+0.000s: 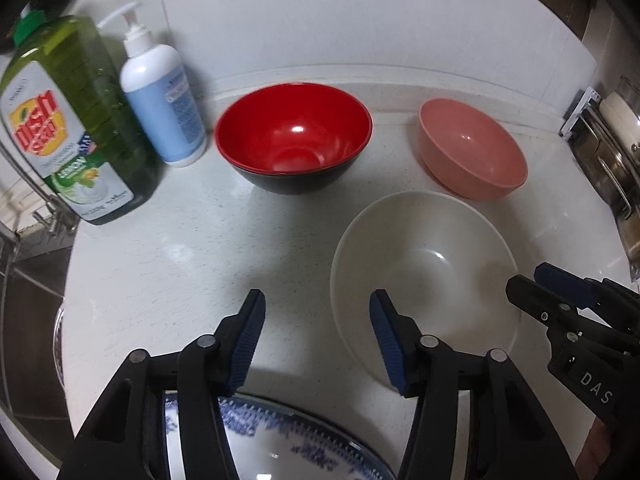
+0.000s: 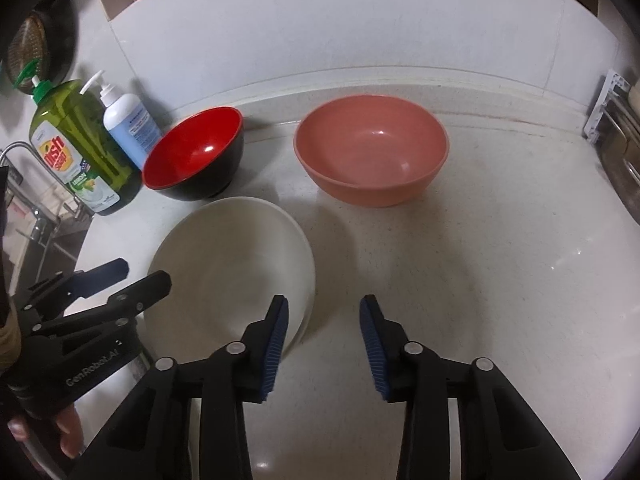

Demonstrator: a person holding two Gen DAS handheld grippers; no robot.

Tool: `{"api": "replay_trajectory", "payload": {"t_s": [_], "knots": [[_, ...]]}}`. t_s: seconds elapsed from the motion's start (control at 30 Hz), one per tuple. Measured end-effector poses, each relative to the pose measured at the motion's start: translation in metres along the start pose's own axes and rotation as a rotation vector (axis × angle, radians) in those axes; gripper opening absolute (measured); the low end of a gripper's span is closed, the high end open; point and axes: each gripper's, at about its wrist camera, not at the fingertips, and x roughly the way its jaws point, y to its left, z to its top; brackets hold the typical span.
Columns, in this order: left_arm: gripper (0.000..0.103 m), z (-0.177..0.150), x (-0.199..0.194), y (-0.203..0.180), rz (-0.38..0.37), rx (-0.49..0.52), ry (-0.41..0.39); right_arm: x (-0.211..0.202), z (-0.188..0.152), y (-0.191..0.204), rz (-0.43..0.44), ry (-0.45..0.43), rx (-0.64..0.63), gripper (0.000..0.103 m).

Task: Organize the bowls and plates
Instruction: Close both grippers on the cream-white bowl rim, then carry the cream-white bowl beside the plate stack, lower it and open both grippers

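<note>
Three bowls stand on the white counter: a red bowl with a black outside [image 1: 294, 136] [image 2: 194, 154] at the back, a pink bowl [image 1: 472, 148] [image 2: 370, 150] to its right, and a white bowl [image 1: 424, 276] [image 2: 232, 256] nearer me. A blue-patterned plate [image 1: 280, 440] lies just under my left gripper [image 1: 317, 304], which is open with nothing between its fingers; its right finger hangs over the white bowl's left rim. My right gripper [image 2: 324, 308] is open and empty, its left finger over the white bowl's right rim. Each gripper shows in the other's view: the right gripper [image 1: 532, 280], the left gripper [image 2: 144, 272].
A green dish soap bottle [image 1: 76, 120] [image 2: 80, 152] and a white-and-blue pump bottle [image 1: 160, 96] [image 2: 128, 124] stand at the back left. A sink with a faucet [image 2: 24, 184] lies to the left. A metal rack with pots [image 1: 608, 152] sits at the right edge.
</note>
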Motion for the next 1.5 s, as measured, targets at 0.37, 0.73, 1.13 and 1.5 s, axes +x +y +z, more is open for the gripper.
{"api": "replay_trajectory", "payload": {"t_s": [0.37,0.73,1.13,1.5], "knots": [[0.020,0.005,0.021,-0.003,-0.061,-0.019,0.042,0.017,0.007,0.003,0.011,0.031,-0.016,0.016],[0.010,-0.001,0.010,-0.014,-0.090,-0.007,0.031,0.001,0.000,0.000,0.000,0.026,-0.021,0.010],[0.010,-0.036,-0.030,-0.055,-0.165,0.056,0.029,-0.055,-0.029,-0.024,-0.051,-0.002,0.012,0.010],[0.010,-0.063,-0.039,-0.090,-0.205,0.106,0.059,-0.079,-0.068,-0.056,-0.086,0.013,0.074,0.010]]}}
